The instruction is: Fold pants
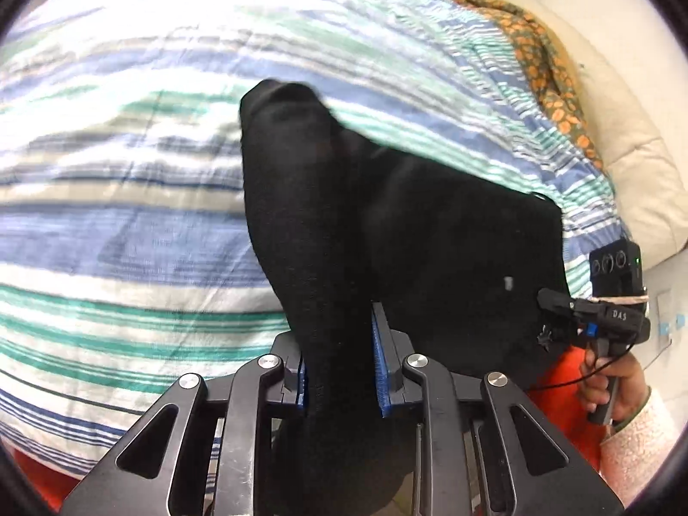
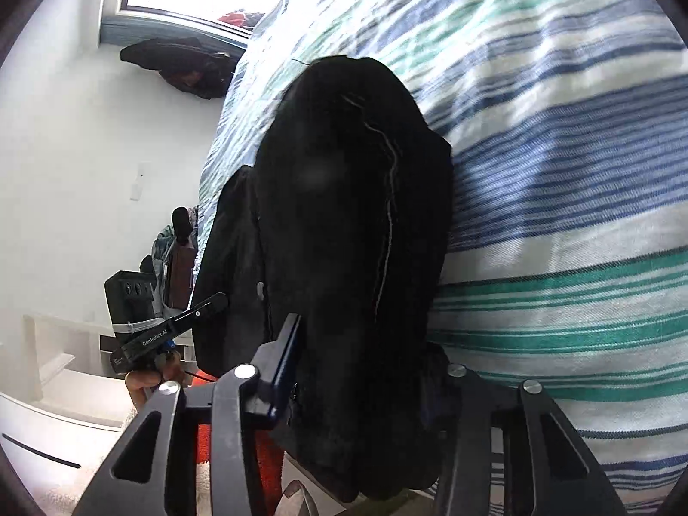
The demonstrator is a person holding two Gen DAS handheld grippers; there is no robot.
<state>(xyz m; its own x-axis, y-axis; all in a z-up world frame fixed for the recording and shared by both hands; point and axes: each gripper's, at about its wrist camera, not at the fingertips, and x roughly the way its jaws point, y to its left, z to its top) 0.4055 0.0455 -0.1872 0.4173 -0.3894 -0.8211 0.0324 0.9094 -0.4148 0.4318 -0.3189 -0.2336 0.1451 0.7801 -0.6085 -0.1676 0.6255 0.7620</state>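
Left wrist view shows the left gripper (image 1: pixel 339 370) at lower centre, its blue ribbed pads nearly together with a thick fold of the black pants (image 1: pixel 387 223) passing between them; the left pad is against the cloth, while a sliver of the right pad's face shows bare, so the hold looks real but not deep. At the right edge of that frame the right gripper (image 1: pixel 559 301) bites the far edge of the same garment, a hand (image 1: pixel 610 382) in a fuzzy pale sleeve around its handle. Right wrist view has the pants (image 2: pixel 344 215) draped over the lower centre, covering one finger entirely; only the left finger with its blue pad shows, pressed to the cloth, so I judge it closed on the fabric.

The pants lie in the middle of both frames on a striped bedspread (image 1: pixel 129 215), one leg bunched and raised towards upper centre.

Risks, as I judge them: the soft knit could slide out of the shallow left pinch if pulled hard; only the top layer may be caught, leaving the fold crooked; the crinkled bedspread could drag along underneath.

Pants: matte, thick, limp, with a pale seam line; bedspread: puckered cotton in blue, green and white bands; a patterned orange cloth (image 1: pixel 537 56) lies at upper right.
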